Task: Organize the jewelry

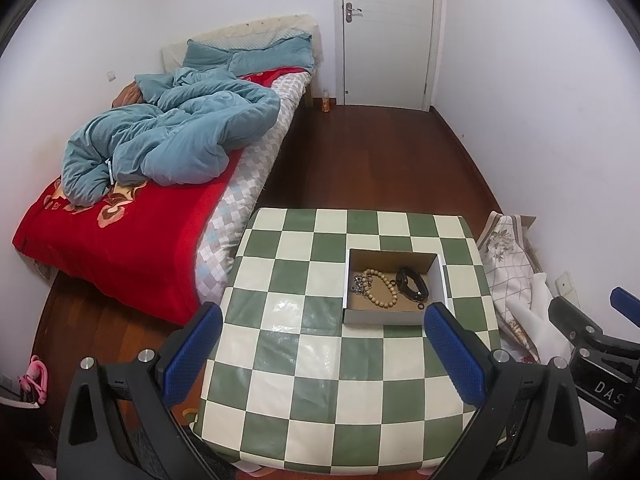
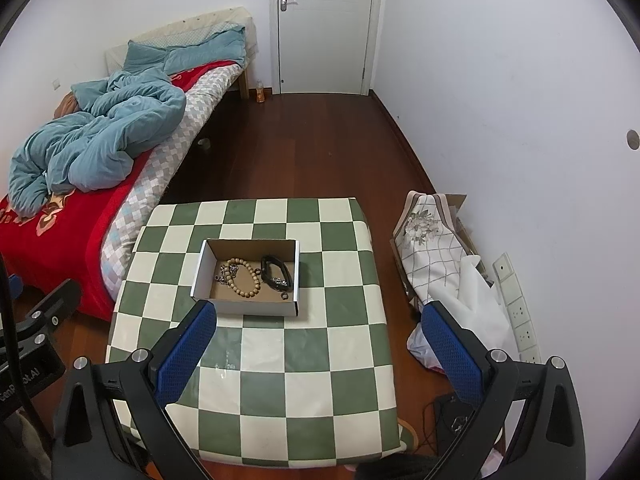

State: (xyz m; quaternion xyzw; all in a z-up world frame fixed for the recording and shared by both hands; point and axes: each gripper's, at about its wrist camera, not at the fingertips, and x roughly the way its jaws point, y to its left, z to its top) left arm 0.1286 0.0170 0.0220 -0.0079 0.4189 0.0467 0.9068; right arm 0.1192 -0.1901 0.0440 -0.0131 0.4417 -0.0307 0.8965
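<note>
A small open cardboard box point(image 1: 394, 316) point(image 2: 244, 306) sits on the green-and-white checkered table point(image 1: 304, 360) point(image 2: 280, 380). Inside it lie a wooden bead bracelet point(image 1: 386, 290) point(image 2: 244, 276), a silver chain point(image 1: 362, 282) point(image 2: 223, 272), a black band point(image 1: 410, 282) point(image 2: 274, 270) and a small black ring point(image 1: 420, 306) point(image 2: 284, 296). My left gripper point(image 1: 324, 320) is open and empty, held above the table's near half. My right gripper point(image 2: 320, 316) is open and empty, also back from the box. The right gripper also shows at the right edge of the left wrist view point(image 1: 592, 328).
A bed point(image 1: 120, 208) point(image 2: 80, 184) with a teal duvet and red blanket stands left of the table. A patterned cloth bundle point(image 1: 508, 264) point(image 2: 432, 248) and a power strip point(image 2: 516, 312) lie right of it by the wall. A white door point(image 1: 386, 32) is at the far end.
</note>
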